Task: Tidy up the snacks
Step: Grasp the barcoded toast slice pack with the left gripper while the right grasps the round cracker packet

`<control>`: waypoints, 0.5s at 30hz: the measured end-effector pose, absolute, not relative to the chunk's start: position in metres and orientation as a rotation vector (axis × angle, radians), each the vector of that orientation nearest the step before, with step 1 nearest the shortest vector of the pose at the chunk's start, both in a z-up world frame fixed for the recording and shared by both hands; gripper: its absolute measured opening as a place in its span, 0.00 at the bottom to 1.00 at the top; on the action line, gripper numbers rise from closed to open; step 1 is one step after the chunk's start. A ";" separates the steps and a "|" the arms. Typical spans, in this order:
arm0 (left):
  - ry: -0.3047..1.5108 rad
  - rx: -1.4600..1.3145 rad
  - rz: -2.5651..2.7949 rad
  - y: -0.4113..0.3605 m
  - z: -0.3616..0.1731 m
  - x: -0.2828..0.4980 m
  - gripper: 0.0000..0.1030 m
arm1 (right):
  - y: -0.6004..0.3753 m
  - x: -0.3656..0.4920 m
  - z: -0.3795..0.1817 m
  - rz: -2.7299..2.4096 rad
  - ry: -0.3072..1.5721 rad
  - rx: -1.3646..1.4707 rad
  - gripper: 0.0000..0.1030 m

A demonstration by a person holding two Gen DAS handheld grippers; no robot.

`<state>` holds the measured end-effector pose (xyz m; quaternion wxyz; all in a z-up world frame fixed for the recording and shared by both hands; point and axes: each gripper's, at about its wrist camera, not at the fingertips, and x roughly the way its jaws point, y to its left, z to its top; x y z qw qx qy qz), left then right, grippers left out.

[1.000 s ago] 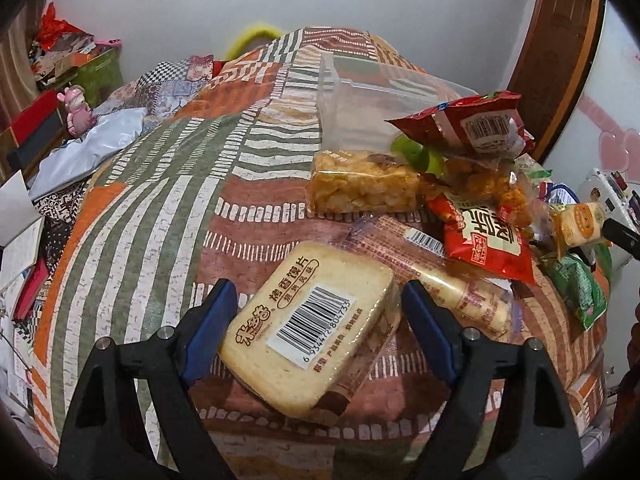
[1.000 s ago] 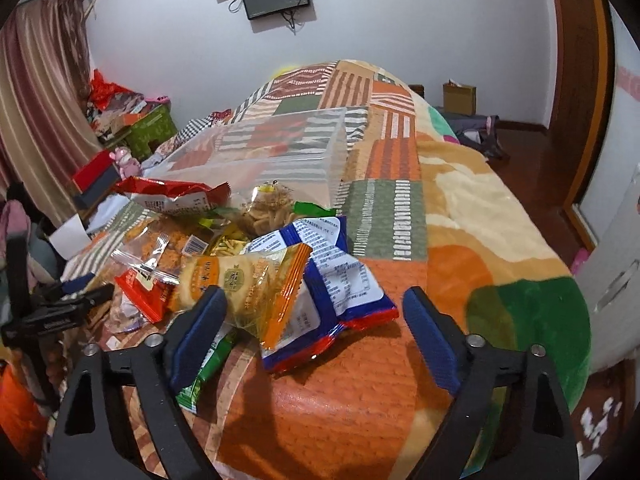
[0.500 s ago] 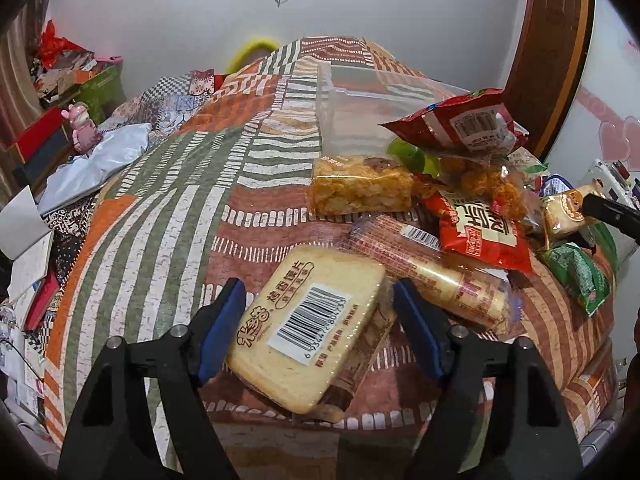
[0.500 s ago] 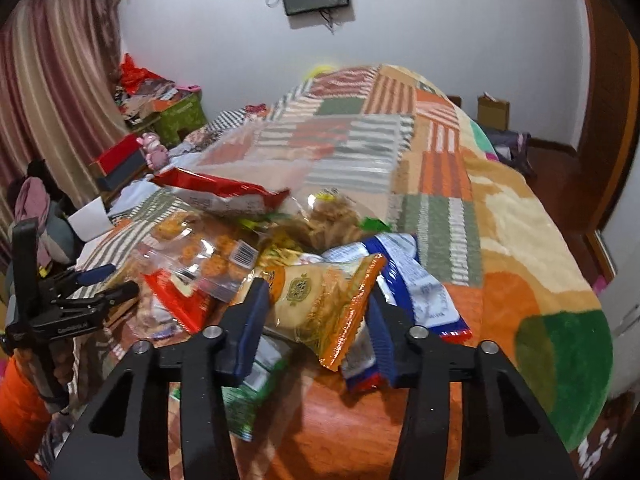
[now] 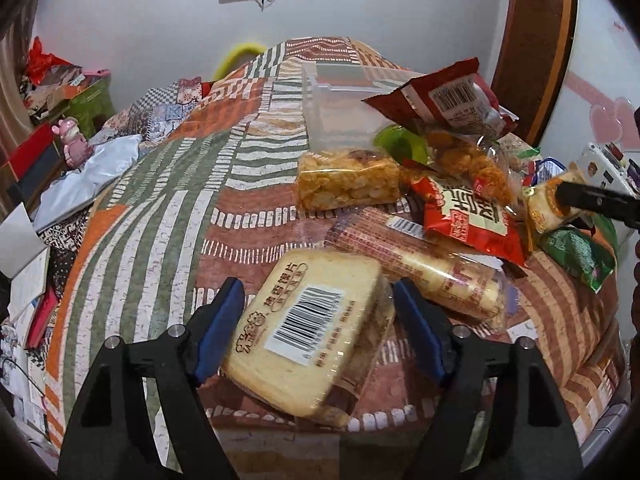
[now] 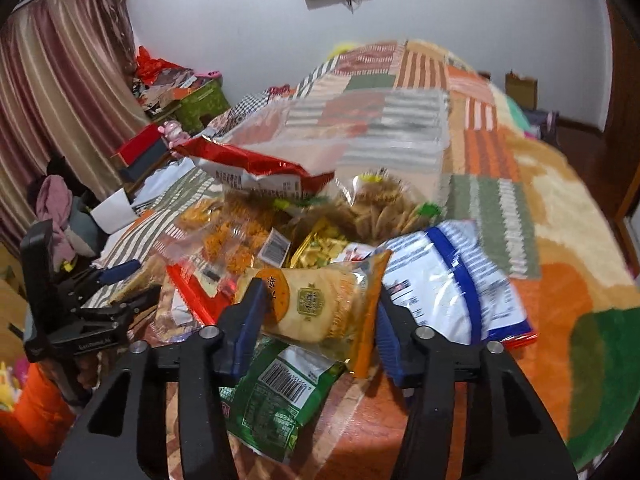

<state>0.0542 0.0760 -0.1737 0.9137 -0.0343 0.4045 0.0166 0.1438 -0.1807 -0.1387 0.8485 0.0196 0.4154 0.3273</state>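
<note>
My left gripper (image 5: 318, 332) has its blue pads on both sides of a pale toasted-bread pack with a barcode (image 5: 304, 330); the pads touch or nearly touch it and it lies on the bed. My right gripper (image 6: 316, 328) is shut on an orange-edged cracker pack (image 6: 316, 306) at the pile's near edge. It shows in the left wrist view as a black finger (image 5: 596, 202) on that pack (image 5: 548, 206). The left gripper also shows in the right wrist view (image 6: 108, 292). A clear plastic bin (image 5: 340, 116) stands behind the snack pile.
The pile holds a red bag (image 5: 444, 100), a rice-crisp block (image 5: 348, 182), a long cracker roll (image 5: 420, 256), a red packet (image 5: 472, 216), a green packet (image 6: 276, 396) and a blue-white bag (image 6: 452, 280). The patchwork bedspread (image 5: 160, 216) lies under all. Boxes and clutter (image 5: 48, 120) stand left of the bed.
My right gripper has closed from wide open onto the cracker pack. My left gripper has narrowed around the bread pack and moved in closer.
</note>
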 end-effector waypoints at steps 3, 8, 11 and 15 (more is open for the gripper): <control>0.841 -0.119 0.025 0.084 -0.176 0.057 0.76 | -0.179 0.143 -0.143 0.712 0.894 0.061 0.49; 0.822 -0.100 0.062 0.083 -0.170 0.052 0.67 | -0.180 0.134 -0.135 0.713 0.850 0.046 0.41; 0.806 -0.083 0.085 0.082 -0.163 0.048 0.64 | -0.183 0.129 -0.126 0.716 0.812 0.045 0.34; 0.784 -0.094 0.093 0.084 -0.152 0.044 0.61 | -0.187 0.128 -0.115 0.721 0.778 0.063 0.27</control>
